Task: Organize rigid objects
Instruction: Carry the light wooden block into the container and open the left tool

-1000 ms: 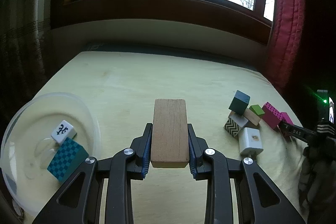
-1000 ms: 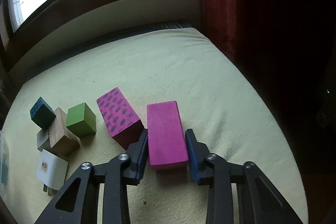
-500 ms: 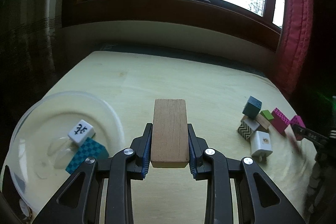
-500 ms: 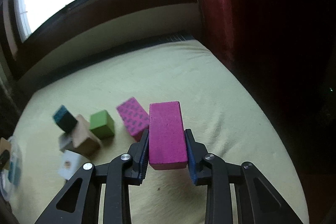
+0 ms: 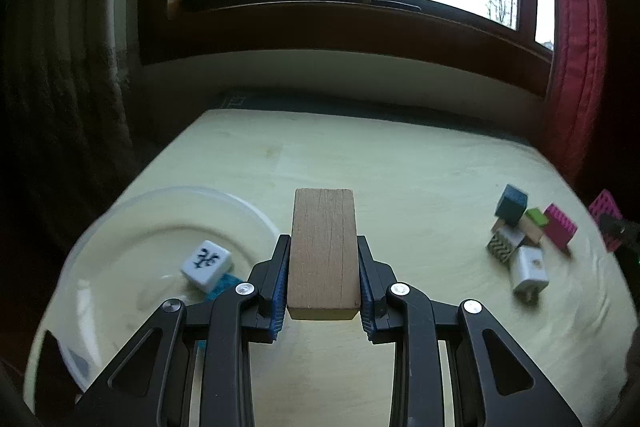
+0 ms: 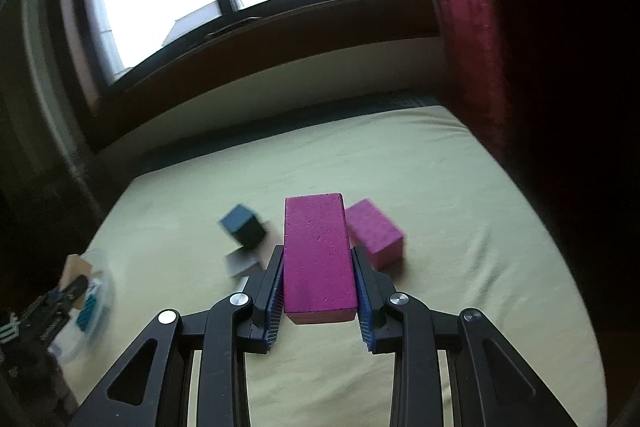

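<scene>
L tool (image 5: pixel 323 277) clamping wood block (image 5: pixel 323 247), R tool (image 6: pixel 318 277) clamping magenta block (image 6: pixel 318 251); teal block (image 5: pixel 221 285) mostly hidden.

Left gripper (image 5: pixel 323 255) clamped on a plain wooden block (image 5: pixel 323 247), raised above the bed (image 5: pixel 400 171). Right gripper (image 6: pixel 318 259) clamped on a magenta block (image 6: pixel 318 251), also raised above the bed.

Magenta block (image 6: pixel 318 255), perhaps zigzag-patterned cube (image 5: pixel 502 246)
</scene>
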Tool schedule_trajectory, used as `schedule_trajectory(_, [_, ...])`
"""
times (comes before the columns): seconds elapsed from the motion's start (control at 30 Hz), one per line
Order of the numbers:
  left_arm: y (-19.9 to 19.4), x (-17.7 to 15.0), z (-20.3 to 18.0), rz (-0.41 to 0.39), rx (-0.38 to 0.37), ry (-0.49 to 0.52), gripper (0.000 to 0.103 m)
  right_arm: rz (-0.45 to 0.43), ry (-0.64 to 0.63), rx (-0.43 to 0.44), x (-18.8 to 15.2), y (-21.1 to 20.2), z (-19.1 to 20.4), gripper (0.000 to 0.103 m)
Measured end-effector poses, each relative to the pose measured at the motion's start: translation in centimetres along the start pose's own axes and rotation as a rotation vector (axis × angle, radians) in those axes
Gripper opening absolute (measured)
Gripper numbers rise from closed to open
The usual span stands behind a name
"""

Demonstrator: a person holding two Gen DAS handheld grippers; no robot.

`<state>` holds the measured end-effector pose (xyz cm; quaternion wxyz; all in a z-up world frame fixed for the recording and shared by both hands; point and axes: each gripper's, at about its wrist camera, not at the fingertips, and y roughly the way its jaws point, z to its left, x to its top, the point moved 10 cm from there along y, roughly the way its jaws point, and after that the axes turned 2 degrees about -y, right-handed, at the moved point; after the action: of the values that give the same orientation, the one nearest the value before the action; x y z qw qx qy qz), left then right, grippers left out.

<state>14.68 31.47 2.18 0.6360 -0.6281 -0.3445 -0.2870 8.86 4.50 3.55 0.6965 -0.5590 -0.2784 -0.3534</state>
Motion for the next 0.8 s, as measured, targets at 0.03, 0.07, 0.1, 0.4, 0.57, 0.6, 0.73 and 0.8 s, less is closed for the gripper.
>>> schedule_trajectory(0.03, [0.0,-0.1,0.2,0.000,0.006,0.006,0.030,0.004,-0.003,0.016,-0.2,0.0,0.6,0.032])
schedule_trajectory(0.07, [0.0,-0.5,1.0,0.005,0.023,0.011,0.030,0.005,-0.005,0.021,-0.1,0.3,0.7,0.032])
schedule_trajectory(0.1, [0.1,-0.7,1.4,0.010,0.027,0.009,0.030,0.011,-0.012,0.037,-0.4,0.3,1.5,0.032])
schedule_trajectory(0.4, [-0.1,-1.4,5.9,0.015,0.085,-0.011,0.030,0.027,-0.060,0.142,-1.7,0.5,7.3,0.032])
schedule_trajectory(0.57, [-0.4,-1.1,7.9,0.005,0.107,-0.023,0.030,0.056,-0.078,0.210,-2.7,1.4,11.0,0.032])
schedule_trajectory(0.6, [-0.4,-1.1,8.2,0.005,0.112,-0.028,0.030,0.065,-0.090,0.220,-3.0,1.5,11.8,0.032])
schedule_trajectory(0.73, [-0.3,-1.0,9.5,0.001,0.124,-0.041,0.030,0.084,-0.131,0.255,-3.6,2.1,14.8,0.032])
schedule_trajectory(0.8, [-0.3,-0.8,10.0,-0.002,0.129,-0.048,0.030,0.088,-0.150,0.271,-3.7,2.3,16.1,0.032])
